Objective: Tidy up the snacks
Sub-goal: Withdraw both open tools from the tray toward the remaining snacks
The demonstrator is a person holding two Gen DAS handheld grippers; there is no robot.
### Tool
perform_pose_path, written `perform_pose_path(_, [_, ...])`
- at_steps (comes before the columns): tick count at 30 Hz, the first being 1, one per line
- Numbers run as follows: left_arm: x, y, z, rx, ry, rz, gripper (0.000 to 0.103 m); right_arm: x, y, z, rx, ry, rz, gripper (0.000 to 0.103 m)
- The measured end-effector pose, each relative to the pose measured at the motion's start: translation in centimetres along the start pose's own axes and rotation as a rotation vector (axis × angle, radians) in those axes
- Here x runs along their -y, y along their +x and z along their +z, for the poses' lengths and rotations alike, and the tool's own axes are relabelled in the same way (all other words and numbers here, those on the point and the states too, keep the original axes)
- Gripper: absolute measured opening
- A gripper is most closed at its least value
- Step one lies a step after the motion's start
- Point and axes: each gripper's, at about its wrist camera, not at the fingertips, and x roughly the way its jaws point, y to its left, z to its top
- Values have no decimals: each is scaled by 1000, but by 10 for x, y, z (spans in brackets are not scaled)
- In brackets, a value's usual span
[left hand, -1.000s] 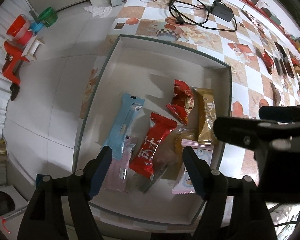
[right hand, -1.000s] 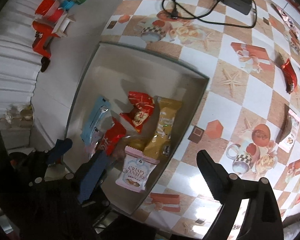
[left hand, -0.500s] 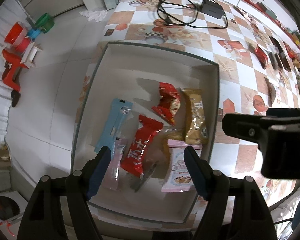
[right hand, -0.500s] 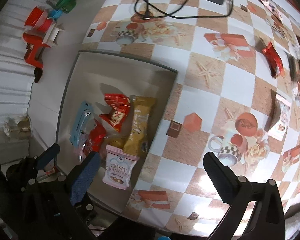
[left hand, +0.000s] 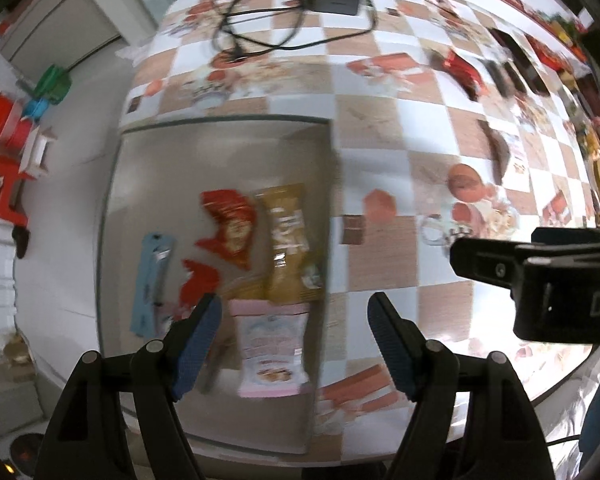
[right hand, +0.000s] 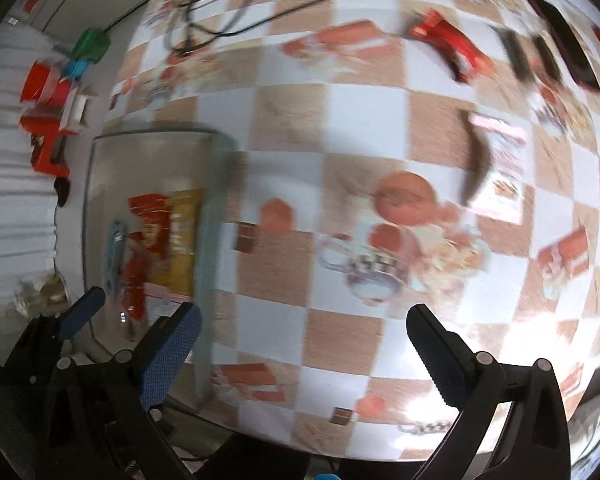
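1. Left gripper (left hand: 294, 322) released, jaws apart and empty, pointing down over the near right part of the tray (left hand: 220, 136). Right gripper (right hand: 304, 334) released, jaws at their widest, nothing between them, over bare bench (right hand: 364, 128).
2. Snacks: pink packet (left hand: 270, 346) lies directly under the left gripper, between its fingers. Gold packet (left hand: 290, 240) just ahead of it; red crinkled packet (left hand: 230, 226) ahead and left; flat red packet (left hand: 198, 284) beside the left finger; light blue packet (left hand: 152, 280) further left. All flat wrappers, blurred; print unreadable.
3. Versus one second ago: left gripper has shifted right, so the tray's right wall now sits between its fingers rather than beyond them. Right gripper has opened wider and moved right; the tray, formerly under it, now lies to its left. Packets unmoved.
4. Containers: the grey tray holds the five packets, bunched in its near half; far half bare.
5. Loose snacks on the bench ahead and right of the right gripper: red wrapper (right hand: 450, 42), pink-and-white packet (right hand: 500, 164) with a dark strip along its left edge.
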Motion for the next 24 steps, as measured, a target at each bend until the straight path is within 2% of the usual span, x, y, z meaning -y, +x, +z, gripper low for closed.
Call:
perform_pose_path(9, [66,9,24,-33,113,-44,79,104,12,-24,-51,214,-52,103])
perform_pose_path(15, [108,23,55,-71,151,-92,79,164,25,-51,-96,310,-87,103])
perform_pose_path(19, [129,34,79,-95,149,-107,79,187,35,-67,-119,320,-115,103])
perform_pose_path(24, [142,43,127,-106,62,-148,79,204,49,-83,-150,324,-114,103])
